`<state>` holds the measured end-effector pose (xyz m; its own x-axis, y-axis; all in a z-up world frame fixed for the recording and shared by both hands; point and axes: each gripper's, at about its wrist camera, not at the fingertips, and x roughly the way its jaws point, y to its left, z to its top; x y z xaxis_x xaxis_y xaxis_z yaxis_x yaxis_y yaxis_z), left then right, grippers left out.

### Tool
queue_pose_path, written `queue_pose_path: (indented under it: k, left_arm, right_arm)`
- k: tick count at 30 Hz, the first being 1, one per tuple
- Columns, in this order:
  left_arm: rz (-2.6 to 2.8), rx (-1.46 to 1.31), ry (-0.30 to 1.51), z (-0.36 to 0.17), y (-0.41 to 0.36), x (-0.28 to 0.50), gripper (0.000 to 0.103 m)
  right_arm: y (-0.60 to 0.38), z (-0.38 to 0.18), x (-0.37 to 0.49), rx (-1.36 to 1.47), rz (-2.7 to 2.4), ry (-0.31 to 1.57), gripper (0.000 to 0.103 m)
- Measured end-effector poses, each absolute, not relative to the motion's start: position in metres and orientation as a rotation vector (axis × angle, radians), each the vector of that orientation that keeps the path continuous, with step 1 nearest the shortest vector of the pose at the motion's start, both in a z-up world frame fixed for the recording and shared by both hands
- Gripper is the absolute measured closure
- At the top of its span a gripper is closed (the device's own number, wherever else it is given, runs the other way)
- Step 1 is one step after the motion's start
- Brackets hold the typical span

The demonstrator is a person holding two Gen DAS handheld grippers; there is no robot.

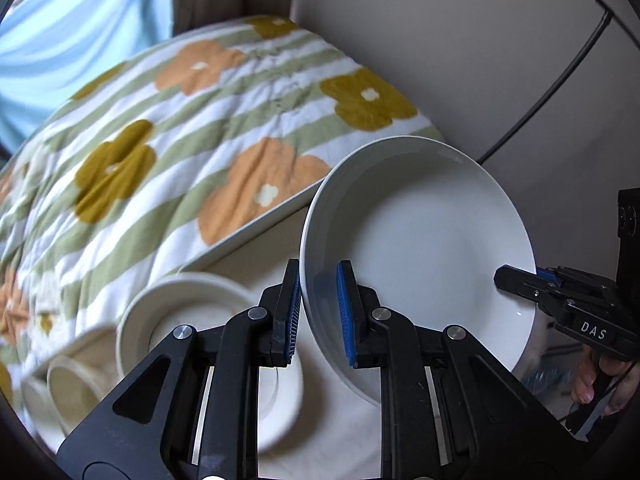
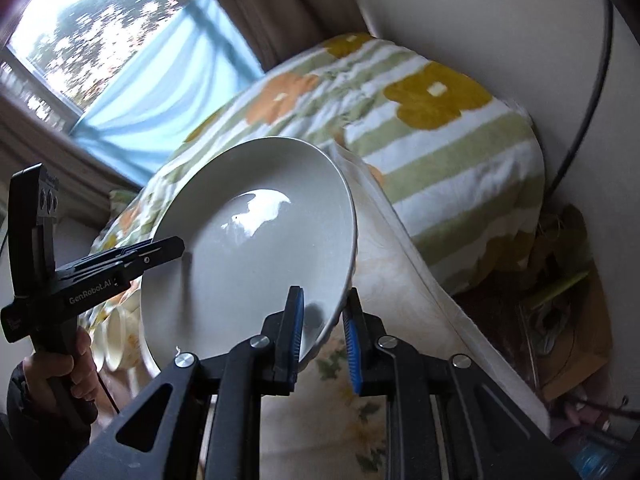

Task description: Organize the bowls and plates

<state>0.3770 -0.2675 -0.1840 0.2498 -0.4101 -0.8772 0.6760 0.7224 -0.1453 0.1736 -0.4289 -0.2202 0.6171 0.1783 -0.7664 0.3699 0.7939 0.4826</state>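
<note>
A white deep plate (image 1: 432, 240) is held tilted in the air between both grippers. My left gripper (image 1: 318, 312) is shut on its near left rim, blue pads on both sides. My right gripper (image 2: 326, 332) is shut on the opposite rim of the same plate (image 2: 256, 248). Each gripper shows in the other's view: the right one (image 1: 516, 280) at the plate's right edge, the left one (image 2: 168, 248) at its left edge. Below, on a white cloth, lie a cream plate (image 1: 192, 304) and cream cups (image 1: 76, 388).
A quilt (image 1: 180, 140) with green stripes and orange and yellow flowers lies behind the dishes. A beige wall (image 1: 440, 40) with a black cable (image 1: 560, 80) stands at right. A window with a blue curtain (image 2: 160, 80) is at far left. Clutter (image 2: 560, 300) lies beside the table edge.
</note>
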Motion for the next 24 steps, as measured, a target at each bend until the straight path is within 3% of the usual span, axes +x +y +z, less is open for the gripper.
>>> queue_pose_path:
  k: [11, 24]
  left_arm:
    - [-0.470, 0.093, 1.040, -0.143, -0.159, 0.268, 0.088]
    - [-0.187, -0.101, 1.114, -0.192, -0.015, 0.164, 0.088]
  right_arm:
    - [-0.379, -0.171, 0.137, 0.469, 0.180, 0.915, 0.085]
    - [-0.257, -0.210, 0.129, 0.317, 0.476, 1.067, 0.085]
